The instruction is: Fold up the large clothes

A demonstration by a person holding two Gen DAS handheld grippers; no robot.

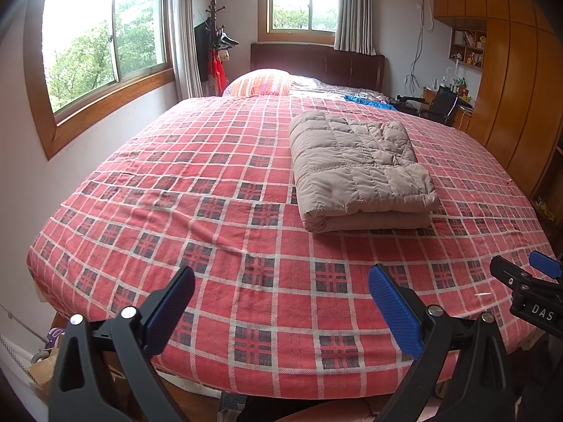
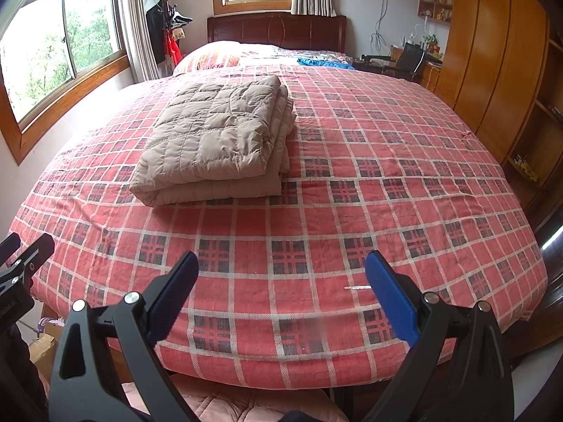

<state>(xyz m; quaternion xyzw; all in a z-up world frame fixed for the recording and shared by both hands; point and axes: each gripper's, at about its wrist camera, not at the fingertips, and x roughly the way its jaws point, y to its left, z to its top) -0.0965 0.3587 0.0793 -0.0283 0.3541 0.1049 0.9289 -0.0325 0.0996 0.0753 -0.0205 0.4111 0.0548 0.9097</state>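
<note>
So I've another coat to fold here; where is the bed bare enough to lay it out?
Bare plaid sheet runs from the folded beige quilted coat to the wardrobe-side edge, and across the foot. The window-side strip is narrower. The headboard end is crowded: pillow, blue cloth.

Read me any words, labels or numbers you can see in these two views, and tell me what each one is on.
"DAS": white letters on the black body of the right gripper, cut off at the picture's edge.
Pale lettering on the left gripper: too small to read.
Book spines on the wall shelf: too blurred to read.

Beige quilted garment (image 1: 359, 165); bed cover (image 1: 211, 193) red plaid, white lines, dark checks; jaws have blue pads (image 1: 394, 309).
</note>
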